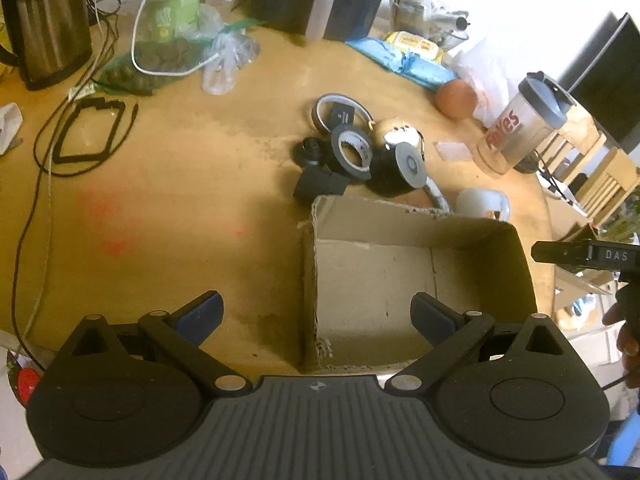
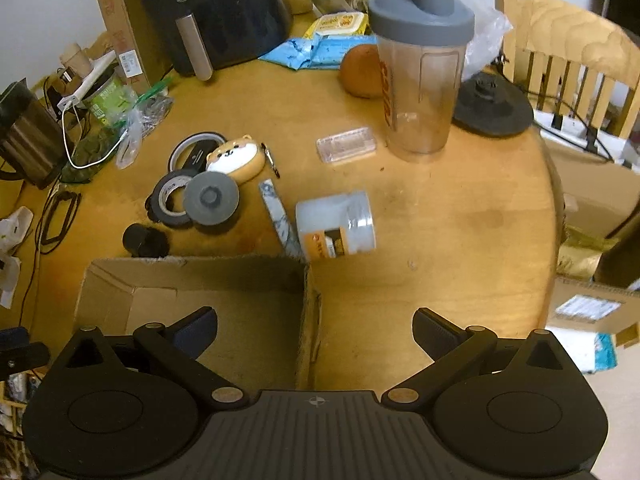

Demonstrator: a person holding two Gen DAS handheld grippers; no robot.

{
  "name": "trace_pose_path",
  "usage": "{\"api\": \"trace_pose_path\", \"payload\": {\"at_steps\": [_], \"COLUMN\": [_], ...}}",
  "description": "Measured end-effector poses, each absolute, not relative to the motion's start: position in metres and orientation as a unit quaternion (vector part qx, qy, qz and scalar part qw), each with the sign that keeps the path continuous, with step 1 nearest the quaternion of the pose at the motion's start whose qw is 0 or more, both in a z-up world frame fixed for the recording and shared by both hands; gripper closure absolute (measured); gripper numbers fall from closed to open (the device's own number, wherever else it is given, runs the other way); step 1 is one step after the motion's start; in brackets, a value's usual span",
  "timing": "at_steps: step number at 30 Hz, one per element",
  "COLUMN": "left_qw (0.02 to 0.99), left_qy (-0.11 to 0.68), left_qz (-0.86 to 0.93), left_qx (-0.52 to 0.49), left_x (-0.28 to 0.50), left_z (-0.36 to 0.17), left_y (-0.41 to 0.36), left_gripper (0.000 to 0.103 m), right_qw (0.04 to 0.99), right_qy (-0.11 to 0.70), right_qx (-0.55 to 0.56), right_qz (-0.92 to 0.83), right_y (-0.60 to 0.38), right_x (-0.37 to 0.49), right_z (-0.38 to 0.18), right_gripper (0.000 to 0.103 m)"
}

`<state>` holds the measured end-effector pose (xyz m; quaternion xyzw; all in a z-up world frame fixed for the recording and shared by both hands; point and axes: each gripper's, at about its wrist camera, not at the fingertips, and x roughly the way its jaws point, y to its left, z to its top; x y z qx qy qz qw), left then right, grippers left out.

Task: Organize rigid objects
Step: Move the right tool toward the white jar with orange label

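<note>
From the left wrist view, the left gripper (image 1: 316, 316) hangs with fingers spread wide and empty above the near left wall of the cardboard box (image 1: 480, 236) on the table (image 1: 180, 184); just past the box's far rim crowd a black tape roll (image 1: 351, 151), a grey-capped black cylinder (image 1: 396, 168) and a small black block (image 1: 320, 186), with black cables (image 1: 86, 136) well off to the left. From the right wrist view, the right gripper (image 2: 316, 332) is likewise wide apart and holds nothing, over the box's right wall, while a white jar (image 2: 336, 224) lies on its side just beyond the box corner, touching a marbled strip (image 2: 278, 216), and a shaker bottle (image 2: 420, 68) stands upright farther back.
</note>
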<state>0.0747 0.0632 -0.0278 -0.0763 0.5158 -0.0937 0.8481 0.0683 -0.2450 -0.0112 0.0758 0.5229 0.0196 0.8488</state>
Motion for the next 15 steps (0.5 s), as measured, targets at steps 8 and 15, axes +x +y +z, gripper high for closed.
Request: {"api": "trace_pose_path", "payload": {"at_steps": [8,15], "left_qw": [0.861,0.876], "left_qy": [0.504,0.481], "left_qz": [-0.04,0.014], "left_qx": [-0.059,-0.03], "left_x": [0.084,0.087], "left_z": [-0.019,-0.01], "left_y": [0.065,0.054], "left_gripper": [0.001,0.001], "right_qw": [0.86,0.863], "right_qy": [0.508,0.504], "right_qx": [0.052,0.024], "right_qz": [0.021,0.034], "right_y": [-0.254,-0.26], "right_x": [0.098,0.138], "right_z": [-0.013,-0.026], "right_gripper": [0.0,0.0]}}
